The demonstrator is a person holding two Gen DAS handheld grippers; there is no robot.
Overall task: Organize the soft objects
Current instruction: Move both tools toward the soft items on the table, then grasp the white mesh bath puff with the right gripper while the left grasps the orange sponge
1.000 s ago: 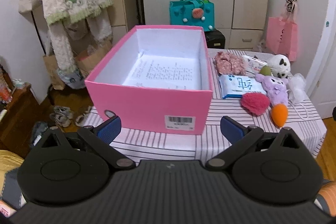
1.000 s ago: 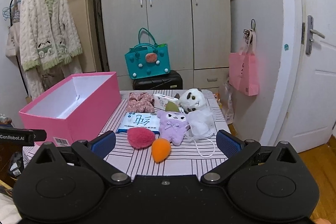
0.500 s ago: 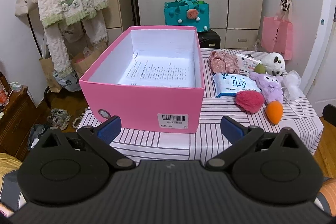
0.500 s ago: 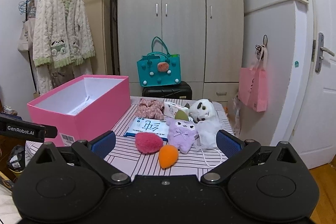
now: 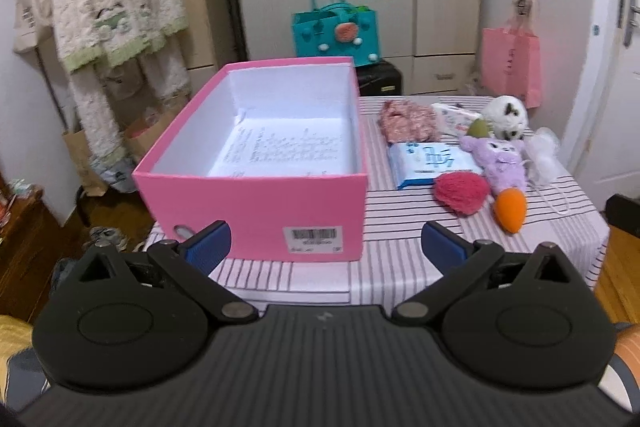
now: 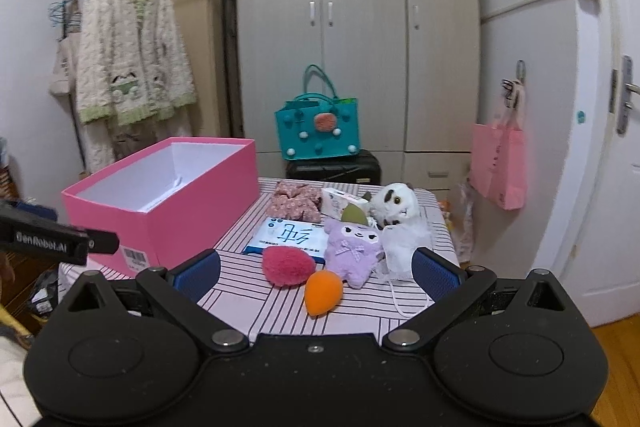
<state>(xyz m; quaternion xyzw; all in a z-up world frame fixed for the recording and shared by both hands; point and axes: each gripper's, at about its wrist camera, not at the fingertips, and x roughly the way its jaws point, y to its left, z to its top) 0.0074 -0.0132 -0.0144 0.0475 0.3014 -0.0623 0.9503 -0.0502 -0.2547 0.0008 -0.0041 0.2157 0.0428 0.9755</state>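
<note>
An open pink box (image 5: pixel 256 203) with a printed sheet inside stands on the left of the striped table (image 5: pixel 400 251); it also shows in the right wrist view (image 6: pixel 192 203). Right of it lie an orange egg sponge (image 6: pixel 323 291), a red fluffy puff (image 6: pixel 287 265), a purple plush (image 6: pixel 352 251), a white plush (image 6: pixel 396 205), a wipes pack (image 6: pixel 290 235), a floral scrunchie (image 6: pixel 296 201) and a white face mask (image 6: pixel 404 247). My left gripper (image 5: pixel 326 247) is open and empty before the box. My right gripper (image 6: pixel 316 269) is open and empty before the toys.
A teal bag (image 6: pixel 318 129) sits on a black case behind the table. A pink bag (image 6: pixel 498 163) hangs on the right by a white door. A clothes rack with a fluffy robe (image 6: pixel 128 67) stands on the left. The left gripper's body (image 6: pixel 48 241) shows at the left edge.
Both grippers have drawn back and risen a little from the table; the box and toys look smaller and lower. Both stay open. Nothing on the table has moved.
</note>
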